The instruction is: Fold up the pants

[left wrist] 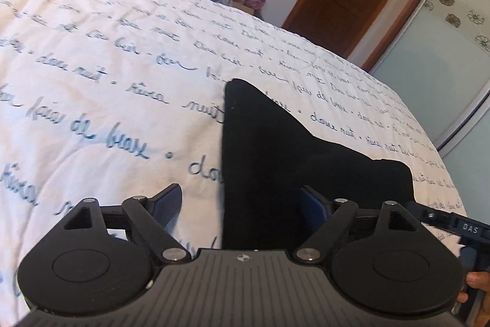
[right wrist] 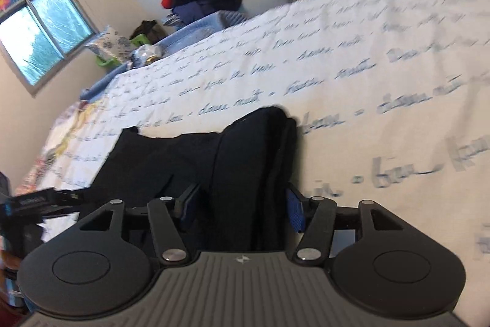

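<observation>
- Black pants (left wrist: 275,149) are lying on the bed (left wrist: 107,81), toward 12 o'clock.
- Left hand-held gripper (left wrist: 242,204) is hovering spread over them.
- Right hand-held gripper (right wrist: 240,206) is straddling them, spread.

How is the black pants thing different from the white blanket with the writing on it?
The pants are plain black; the blanket is white with blue handwriting. The pants are a small bundle, while the blanket spreads across the whole bed. The pants lie bunched and folded on top; the blanket lies mostly flat underneath. Both are soft cloth.
</observation>
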Available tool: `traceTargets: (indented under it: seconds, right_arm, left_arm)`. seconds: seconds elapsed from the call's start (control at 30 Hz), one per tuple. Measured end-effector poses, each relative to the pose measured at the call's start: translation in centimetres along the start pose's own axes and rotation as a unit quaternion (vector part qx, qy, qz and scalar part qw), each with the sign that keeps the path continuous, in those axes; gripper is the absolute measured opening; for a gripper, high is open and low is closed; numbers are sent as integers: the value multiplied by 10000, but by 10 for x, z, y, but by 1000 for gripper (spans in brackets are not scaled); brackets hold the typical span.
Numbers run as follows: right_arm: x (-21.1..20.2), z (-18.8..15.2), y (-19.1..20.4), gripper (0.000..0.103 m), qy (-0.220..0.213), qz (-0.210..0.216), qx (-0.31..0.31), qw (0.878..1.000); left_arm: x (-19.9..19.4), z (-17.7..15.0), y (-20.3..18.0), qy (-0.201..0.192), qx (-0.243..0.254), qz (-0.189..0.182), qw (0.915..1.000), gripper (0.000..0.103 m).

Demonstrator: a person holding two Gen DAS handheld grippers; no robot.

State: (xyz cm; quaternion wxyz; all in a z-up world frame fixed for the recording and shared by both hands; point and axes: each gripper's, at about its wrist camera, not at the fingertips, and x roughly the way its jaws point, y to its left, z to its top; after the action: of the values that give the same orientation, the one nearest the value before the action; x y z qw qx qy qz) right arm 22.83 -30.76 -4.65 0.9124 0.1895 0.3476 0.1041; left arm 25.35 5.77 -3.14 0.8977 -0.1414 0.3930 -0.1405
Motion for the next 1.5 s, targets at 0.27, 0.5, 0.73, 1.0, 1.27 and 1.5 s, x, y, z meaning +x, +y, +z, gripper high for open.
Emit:
traceTargets:
  seconds: [0.27,0.5,0.73,1.0,1.27,1.5]
  right_arm:
    - [-43,-40,58,57,-639,-450,-1503,9856]
    - [-33,-51,71,57,-581,-901,-1360,9849]
    - [-22,-65,76,66,-222,-1018,-1497,9832]
    - [-70,-85,93,80,-514,-663,-1225,9889]
    - [-89,-109,115,81,-470,-558,-1297,9889]
    - [-96,-121,124,81,-418,-617,-1345,9881]
  left_arm:
    - [-23,-37,-26,57,431,872,9952,91]
    - [-43,-45,-45,-216,808,1230,9889,91]
    - [-52,-70,-62,-111,961,1214,9879,95]
    - [-68,-93,-72,-142,1216,1300,9839,96]
    - [-73,-110,-74,-49,1238,1229,9847,96]
    - [-80,-118,-73,-63,1230,1250,9845,96]
